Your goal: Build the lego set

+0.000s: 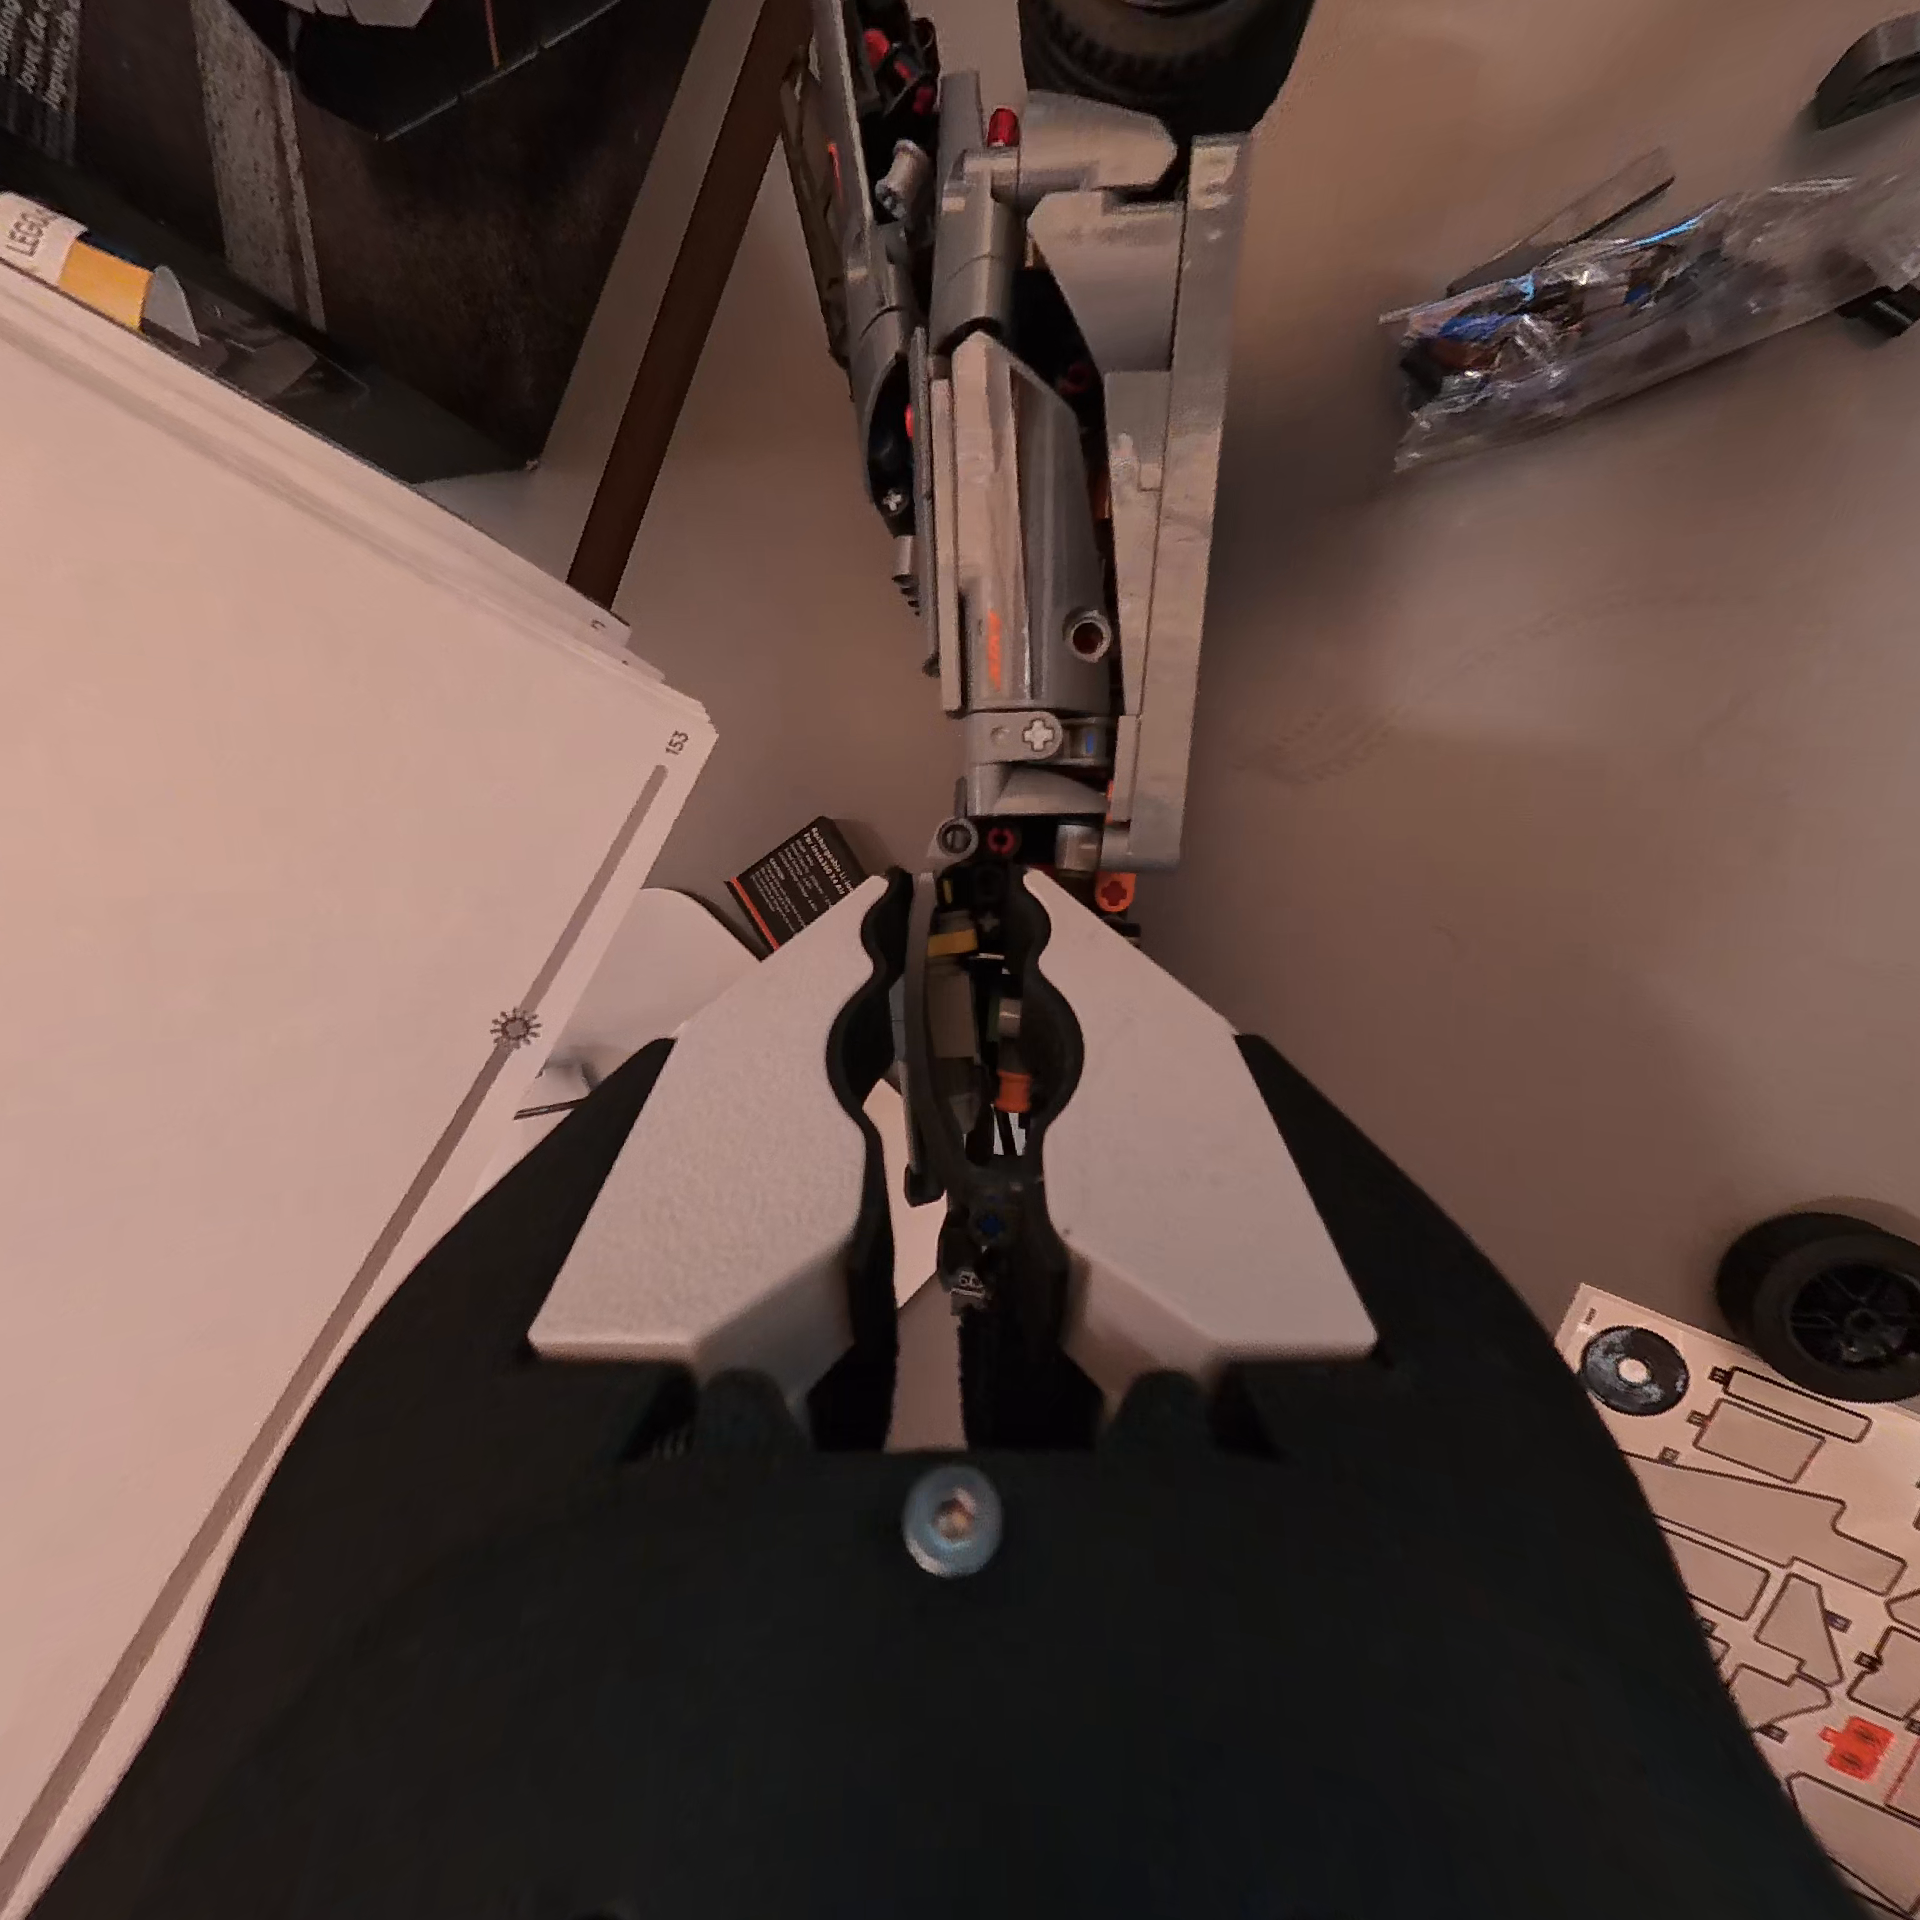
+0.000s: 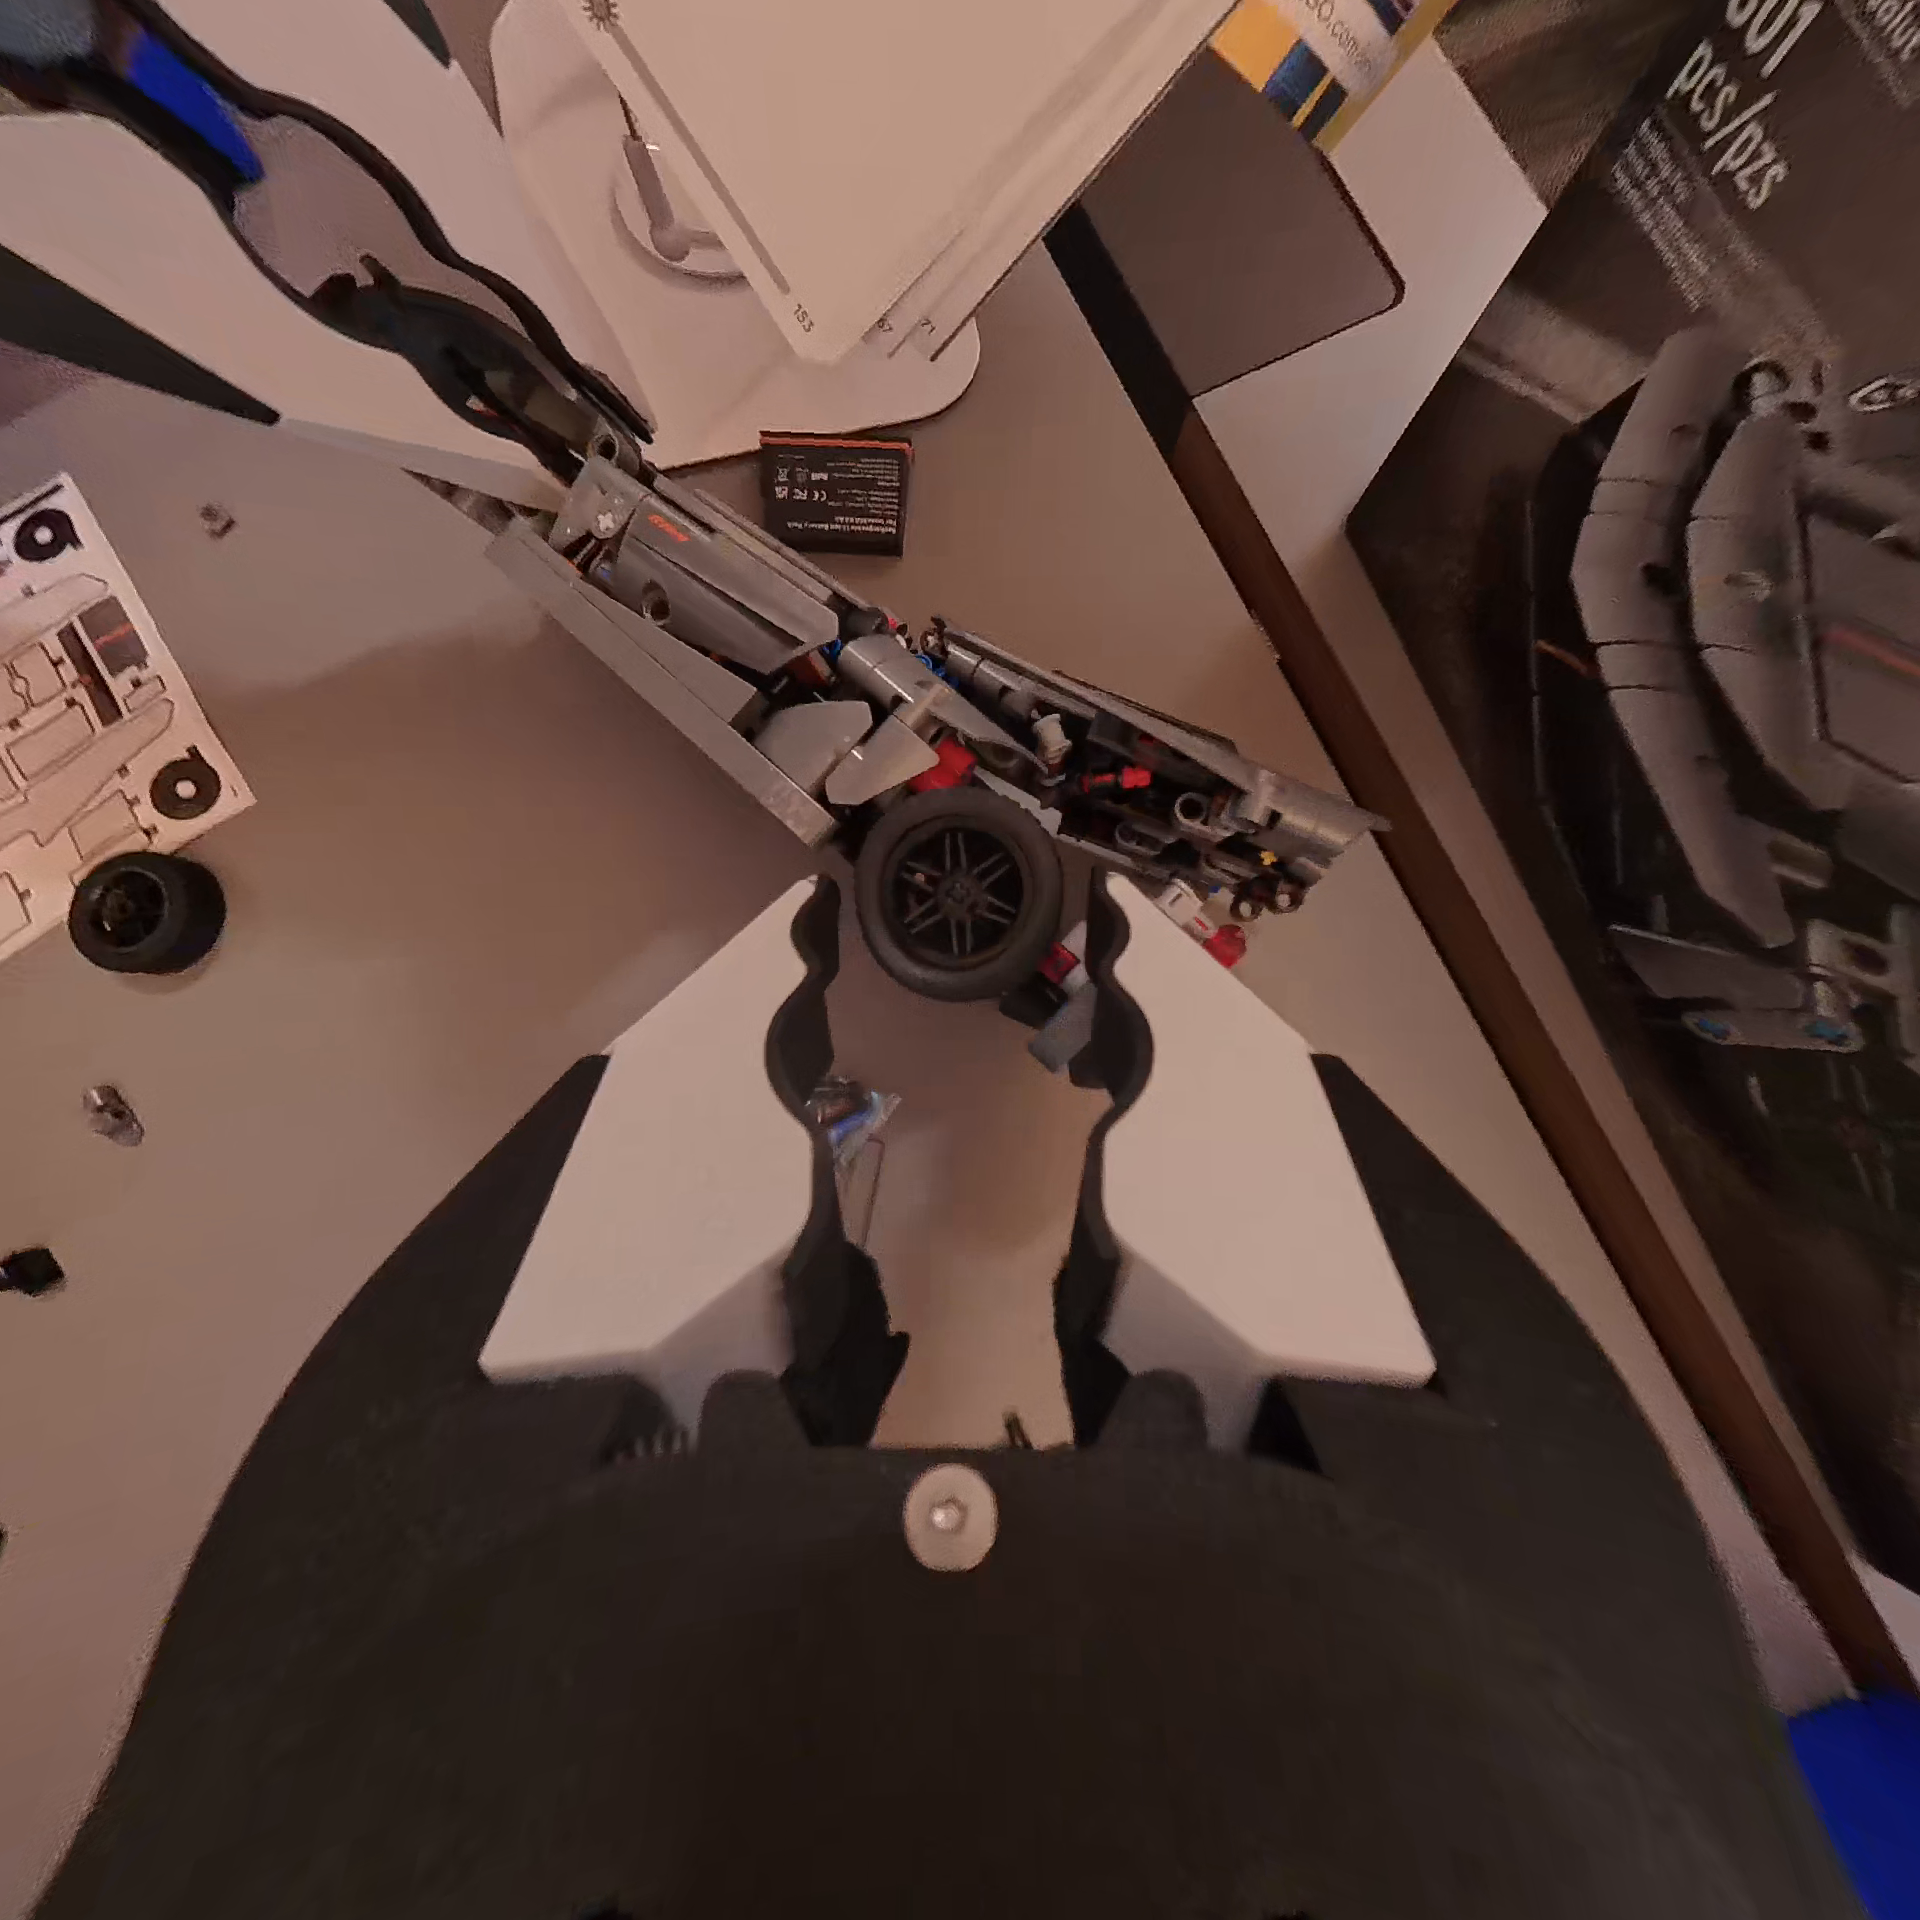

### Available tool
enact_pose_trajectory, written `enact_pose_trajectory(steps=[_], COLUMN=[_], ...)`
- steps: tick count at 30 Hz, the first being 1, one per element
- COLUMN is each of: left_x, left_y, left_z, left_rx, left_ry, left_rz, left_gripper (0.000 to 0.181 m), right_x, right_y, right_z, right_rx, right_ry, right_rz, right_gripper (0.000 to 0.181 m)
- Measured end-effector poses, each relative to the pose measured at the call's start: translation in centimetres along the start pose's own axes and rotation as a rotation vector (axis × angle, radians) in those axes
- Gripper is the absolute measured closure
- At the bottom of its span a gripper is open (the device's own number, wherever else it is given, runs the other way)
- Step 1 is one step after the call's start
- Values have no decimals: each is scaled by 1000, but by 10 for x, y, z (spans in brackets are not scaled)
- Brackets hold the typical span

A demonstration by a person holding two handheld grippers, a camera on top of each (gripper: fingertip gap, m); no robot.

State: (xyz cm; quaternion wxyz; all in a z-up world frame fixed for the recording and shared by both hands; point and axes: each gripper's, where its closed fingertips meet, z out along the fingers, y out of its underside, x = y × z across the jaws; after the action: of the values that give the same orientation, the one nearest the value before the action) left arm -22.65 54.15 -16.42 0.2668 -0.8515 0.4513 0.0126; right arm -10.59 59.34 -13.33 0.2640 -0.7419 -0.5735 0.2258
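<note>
Grey Lego car body mostly built; your left gripper clamps its nose, right gripper spread around fitted black wheel. Loose black wheel, sticker sheet remain.

Grey lego car, black wheel.

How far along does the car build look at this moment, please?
Done: the grey car body with one wheel fitted. In hand: the left gripper clamps the car's end; the right gripper, open, flanks the fitted wheel. Left: a loose wheel, sticker sheet and parts bag.
</note>
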Motion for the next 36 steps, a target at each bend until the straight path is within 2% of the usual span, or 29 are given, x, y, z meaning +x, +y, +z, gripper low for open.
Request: enact_pose_trajectory(steps=[3, 6, 8, 10, 11, 13, 14, 29, 36], left_x=[0, 1, 1, 1, 1, 1, 1, 0, 0], left_y=[0, 0, 0, -1, -1, 0, 0, 0, 0], left_z=[0, 0, 0, 0, 0, 0, 0, 0, 0], left_rx=[2, 3, 4, 4, 4, 5, 3, -2, -5], left_ry=[4, 5, 4, 3, 3, 5, 2, -5, -10], left_rz=[0, -1, 1, 0, 0, 1, 0, -1, 4], left_gripper=[165, 165, 166, 166, 166, 166, 166, 166, 165], right_x=[0, -2, -3, -1, 1, 3, 1, 3, 2], right_y=[3, 8, 10, 14, 17, 14, 11, 13, 9], right_z=[-3, 3, 5, 9, 11, 12, 12, 16, 11], right_rx=[-19, -80, -118, -168, -194, -192, -178, -334, -269], right_ry=[17, 34, 47, 64, 77, 98, 98, 92, 99], right_rz=[-65, -129, -174, -209, -225, -262, -275, -314, -292], right_gripper=[141, 138, 134, 121, 120, 136, 138, 142, 136])
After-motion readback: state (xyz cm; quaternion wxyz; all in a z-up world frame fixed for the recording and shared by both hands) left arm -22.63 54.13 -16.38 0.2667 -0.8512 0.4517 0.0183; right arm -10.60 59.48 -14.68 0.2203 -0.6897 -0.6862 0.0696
